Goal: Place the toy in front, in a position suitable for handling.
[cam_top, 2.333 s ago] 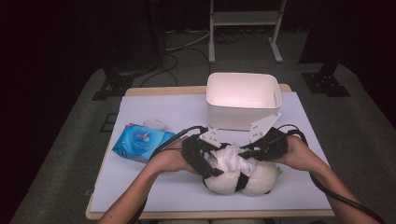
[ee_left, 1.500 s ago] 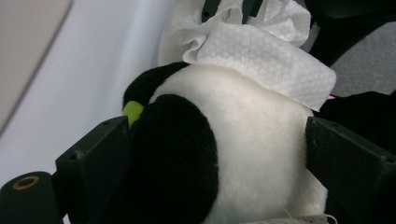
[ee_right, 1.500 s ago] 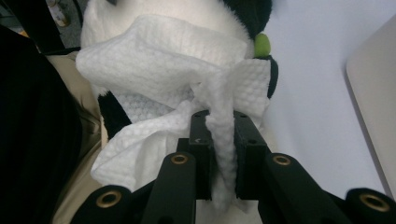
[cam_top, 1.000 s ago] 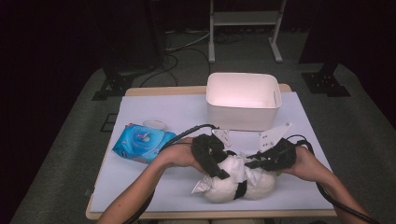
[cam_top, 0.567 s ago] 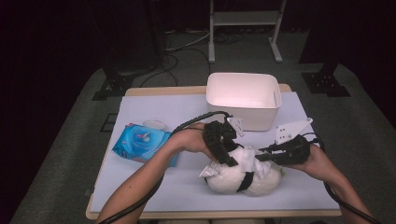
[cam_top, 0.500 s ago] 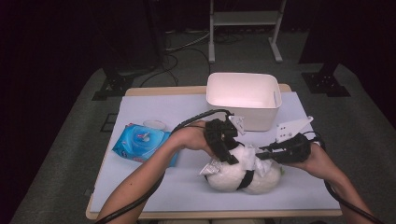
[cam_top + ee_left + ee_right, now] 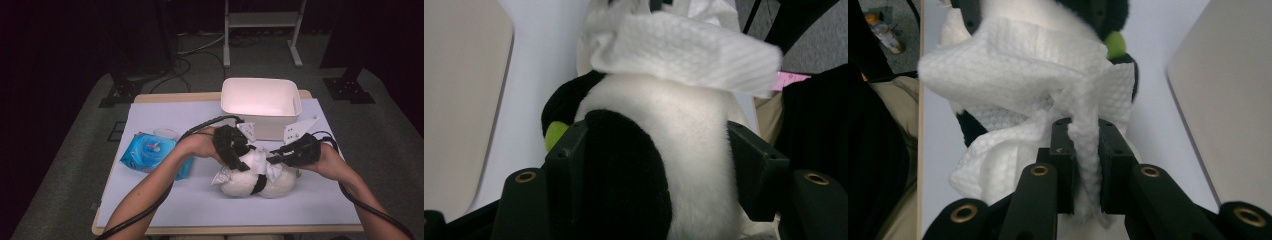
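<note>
Left gripper (image 7: 243, 161): showing a black, blocky body with a grey three-cornered plate on top.
Right gripper (image 7: 274, 159): wearing the same black housing and a pale grey plate.
Jaws: rising as two black arms, each carrying a brass-ringed screw hole and small screws on its square pad.
Cables: trailing black and thick along both forearms.
Forearms: showing no sleeves.

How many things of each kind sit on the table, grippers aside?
Plush toy, black and white: 1
White wipe, draped over the toy: 1
Blue pack of wipes: 1
White bin: 1
Total: 4
</note>
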Demonstrator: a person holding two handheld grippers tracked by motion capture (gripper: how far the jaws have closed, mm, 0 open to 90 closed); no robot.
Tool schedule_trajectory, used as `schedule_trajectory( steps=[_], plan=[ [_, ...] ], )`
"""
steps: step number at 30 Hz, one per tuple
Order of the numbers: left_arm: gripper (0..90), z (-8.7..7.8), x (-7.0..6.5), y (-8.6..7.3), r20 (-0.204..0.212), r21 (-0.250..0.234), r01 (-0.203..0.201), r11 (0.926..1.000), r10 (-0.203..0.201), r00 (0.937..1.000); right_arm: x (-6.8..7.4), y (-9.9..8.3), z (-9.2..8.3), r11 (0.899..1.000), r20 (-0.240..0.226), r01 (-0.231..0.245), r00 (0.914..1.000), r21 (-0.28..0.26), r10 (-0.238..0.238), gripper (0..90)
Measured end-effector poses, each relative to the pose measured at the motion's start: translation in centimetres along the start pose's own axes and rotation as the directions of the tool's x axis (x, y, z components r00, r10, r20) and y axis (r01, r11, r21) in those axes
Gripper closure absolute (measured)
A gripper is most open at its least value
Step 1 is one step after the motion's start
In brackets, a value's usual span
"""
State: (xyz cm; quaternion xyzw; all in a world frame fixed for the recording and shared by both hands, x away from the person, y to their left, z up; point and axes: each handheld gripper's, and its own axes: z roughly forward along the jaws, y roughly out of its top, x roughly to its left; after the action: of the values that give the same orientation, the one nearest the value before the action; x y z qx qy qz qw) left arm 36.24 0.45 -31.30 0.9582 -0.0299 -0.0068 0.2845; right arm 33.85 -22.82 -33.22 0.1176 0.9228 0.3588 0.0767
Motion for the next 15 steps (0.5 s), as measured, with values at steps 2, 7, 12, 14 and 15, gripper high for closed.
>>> schedule_trajectory(
  steps=[2,7,12,14,15],
  plan=[
    [34.0,0.0,-0.4,-0.6,-0.006,-0.021,0.01,0.9997,-0.011,0.9999,0.0,-0.3,-0.4,1.0,0.013,-0.001,0.9999,-0.003,0.001,79.1],
    [33.9,-0.1,-1.3,-1.9,-0.024,-0.058,0.028,0.9979,-0.029,0.9993,0.0,-1.6,-1.8,0.999,0.053,-0.036,0.998,0.001,0.036,79.1],
    [33.6,-0.2,-1.6,-2.4,-0.025,-0.072,0.032,0.9969,-0.034,0.9991,-0.3,-3.5,-2.3,0.997,0.068,-0.079,0.9945,-0.001,0.079,79.0],
    [33.5,-0.3,-1.6,-2.6,-0.021,-0.076,0.031,0.9966,-0.033,0.9992,-0.5,-4.3,-2.5,0.995,0.072,-0.098,0.9925,-0.01,0.098,79.0],
    [33.4,-0.3,-1.5,-2.7,-0.02,-0.082,0.033,0.9961,-0.035,0.9992,-0.5,-4.7,-2.6,0.993,0.073,-0.115,0.9907,-0.009,0.115,79.0]
  ],
)
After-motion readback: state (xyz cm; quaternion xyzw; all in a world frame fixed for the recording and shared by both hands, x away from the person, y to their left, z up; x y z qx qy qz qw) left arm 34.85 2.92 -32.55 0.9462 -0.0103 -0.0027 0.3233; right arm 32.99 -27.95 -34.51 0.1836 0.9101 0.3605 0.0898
